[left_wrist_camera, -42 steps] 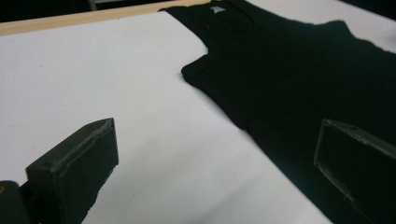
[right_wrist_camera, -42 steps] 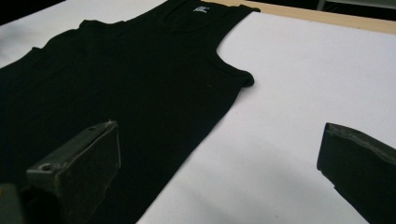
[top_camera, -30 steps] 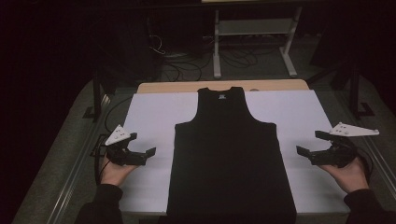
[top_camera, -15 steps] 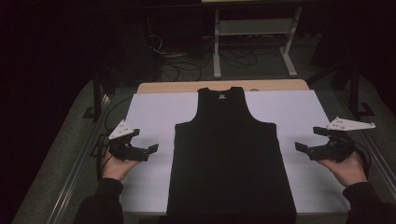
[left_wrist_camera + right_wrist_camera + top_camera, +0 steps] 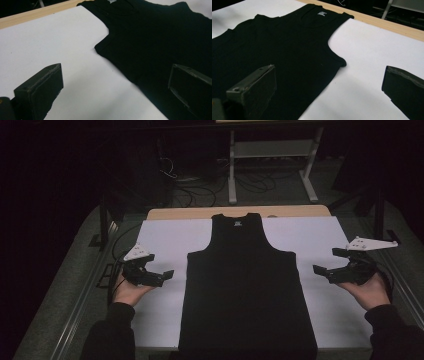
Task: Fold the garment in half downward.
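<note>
A black tank top point(image 5: 247, 285) lies flat on the white sheet point(image 5: 165, 240) that covers the table point(image 5: 200, 213), neck opening toward the far edge and hem at the near edge. A small label sits inside the neckline. The garment occupies the middle of the sheet, with bare white surface on both sides.

The left hand-held gripper point(image 5: 162, 275) is held above the sheet, just beside the garment's left side seam, below the armhole. Its jaws stand wide apart and hold nothing. In the left gripper view, one jaw is over white sheet and the other is over black fabric, with the side edge of the tank top between them.

The right hand-held gripper point(image 5: 327, 262) is held near the garment's right side, apart from the fabric edge. Its jaws are also spread wide and empty. In the right gripper view, one jaw is over the black fabric and the other over the sheet.
</note>
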The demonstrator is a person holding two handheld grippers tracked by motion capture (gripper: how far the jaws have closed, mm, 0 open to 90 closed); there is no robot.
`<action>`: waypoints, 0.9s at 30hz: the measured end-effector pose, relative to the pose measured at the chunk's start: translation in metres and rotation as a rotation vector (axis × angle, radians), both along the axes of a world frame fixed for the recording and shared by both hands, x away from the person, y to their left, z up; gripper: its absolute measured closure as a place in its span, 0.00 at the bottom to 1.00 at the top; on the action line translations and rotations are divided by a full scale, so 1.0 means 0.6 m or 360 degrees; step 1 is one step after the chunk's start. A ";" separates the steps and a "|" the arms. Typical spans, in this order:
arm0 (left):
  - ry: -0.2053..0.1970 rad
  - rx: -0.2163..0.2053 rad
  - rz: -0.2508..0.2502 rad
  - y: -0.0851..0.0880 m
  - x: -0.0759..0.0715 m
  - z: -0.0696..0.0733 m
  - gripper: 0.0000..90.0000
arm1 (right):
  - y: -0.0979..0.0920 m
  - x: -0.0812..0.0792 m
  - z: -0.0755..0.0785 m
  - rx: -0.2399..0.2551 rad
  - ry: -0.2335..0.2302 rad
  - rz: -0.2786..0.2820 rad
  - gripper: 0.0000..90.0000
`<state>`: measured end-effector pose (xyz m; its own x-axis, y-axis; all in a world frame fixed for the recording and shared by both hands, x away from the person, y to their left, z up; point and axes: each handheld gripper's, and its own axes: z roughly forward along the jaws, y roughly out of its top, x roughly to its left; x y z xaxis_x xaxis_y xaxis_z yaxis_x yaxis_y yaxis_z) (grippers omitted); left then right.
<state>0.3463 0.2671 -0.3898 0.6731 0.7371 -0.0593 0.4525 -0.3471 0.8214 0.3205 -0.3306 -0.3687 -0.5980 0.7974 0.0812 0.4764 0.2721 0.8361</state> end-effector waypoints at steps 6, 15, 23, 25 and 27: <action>-0.0001 0.0015 -0.0007 -0.006 0.011 0.010 0.00 | 0.004 0.016 0.012 -0.0002 0.0004 0.0014 0.00; 0.0004 0.0031 -0.0027 -0.017 0.030 0.020 0.00 | 0.006 0.038 0.014 -0.0029 0.0027 0.0015 0.00; 0.0022 0.0028 -0.0032 -0.027 0.052 0.023 0.00 | 0.005 0.059 0.009 -0.0047 0.0062 0.0002 0.00; 0.0030 0.0039 -0.0040 -0.028 0.057 0.024 0.00 | 0.004 0.065 0.010 -0.0043 0.0063 0.0001 0.00; 0.0034 0.0040 -0.0045 -0.029 0.061 0.025 0.00 | 0.004 0.070 0.011 -0.0047 0.0070 -0.0001 0.00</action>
